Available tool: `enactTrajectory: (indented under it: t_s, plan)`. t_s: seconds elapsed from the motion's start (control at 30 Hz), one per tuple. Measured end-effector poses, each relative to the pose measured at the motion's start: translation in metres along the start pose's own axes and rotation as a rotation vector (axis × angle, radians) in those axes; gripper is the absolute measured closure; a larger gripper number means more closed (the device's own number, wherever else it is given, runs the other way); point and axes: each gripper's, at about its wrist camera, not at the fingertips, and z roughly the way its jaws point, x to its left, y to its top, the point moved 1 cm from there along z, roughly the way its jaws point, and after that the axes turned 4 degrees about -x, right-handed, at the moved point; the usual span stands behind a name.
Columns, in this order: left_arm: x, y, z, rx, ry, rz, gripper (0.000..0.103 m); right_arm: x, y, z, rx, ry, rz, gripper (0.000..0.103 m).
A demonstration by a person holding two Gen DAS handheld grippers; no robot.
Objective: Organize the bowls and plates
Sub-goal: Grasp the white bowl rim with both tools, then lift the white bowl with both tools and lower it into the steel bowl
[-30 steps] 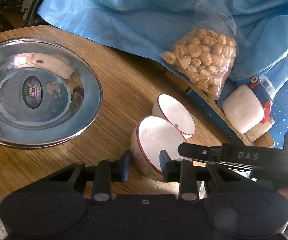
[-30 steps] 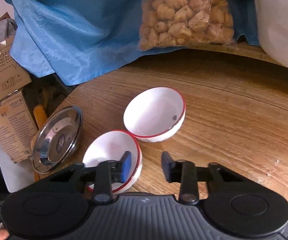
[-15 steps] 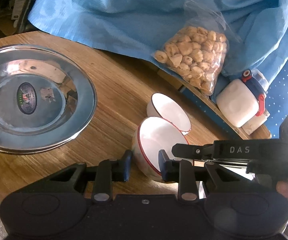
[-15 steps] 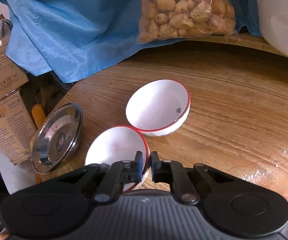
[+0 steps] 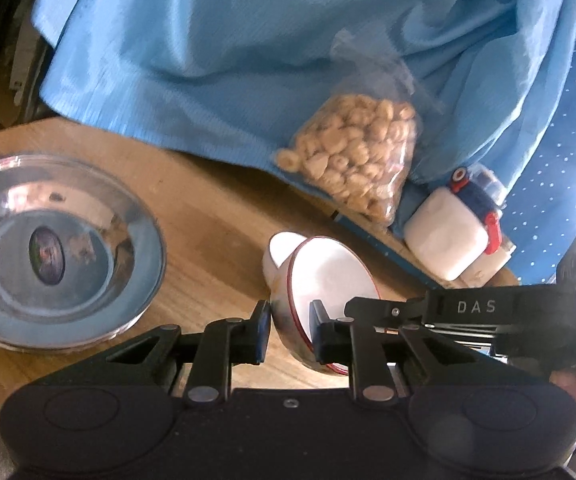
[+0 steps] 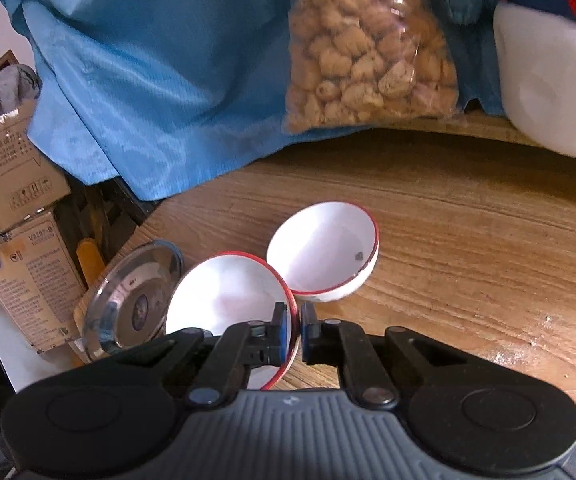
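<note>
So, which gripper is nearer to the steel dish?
Left. The left gripper, jaws closing over the rim of the red-rimmed bowl, has the steel dish on its left. The right gripper, shut on that bowl, is on the bowl's far side.

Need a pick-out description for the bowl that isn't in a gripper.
On the round wooden table, look in front of the clear snack bag leaning on the blue cloth. Two red-rimmed white bowls touch there; it is the far bowl, resting on the wood, unlike the tilted near bowl.

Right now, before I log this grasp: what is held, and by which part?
The near bowl, by its rim: the right gripper is pinched on it; the left gripper's jaws are closing across its wall.
</note>
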Motion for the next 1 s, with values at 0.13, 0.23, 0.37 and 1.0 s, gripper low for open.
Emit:
enactTrajectory:
  t_s: [0.13,0.23,0.37,1.0]
  plan:
    - [-0.009,0.002,-0.008,-0.014,-0.028,0.012,0.082,0.003,-0.002,-0.017,-0.028,-0.001,-0.005,0.096]
    - [-0.016,0.000,-0.013,-0.015,-0.051,0.019,0.082,0.003,-0.006,-0.032,-0.047,-0.008,-0.007,0.095]
    - [-0.026,-0.007,-0.019,-0.002,-0.078,0.037,0.082,0.002,-0.014,-0.051,-0.069,-0.024,0.000,0.095]
    - [-0.053,-0.045,-0.041,0.113,-0.142,0.117,0.082,-0.013,-0.071,-0.106,-0.110,-0.092,0.060,0.095]
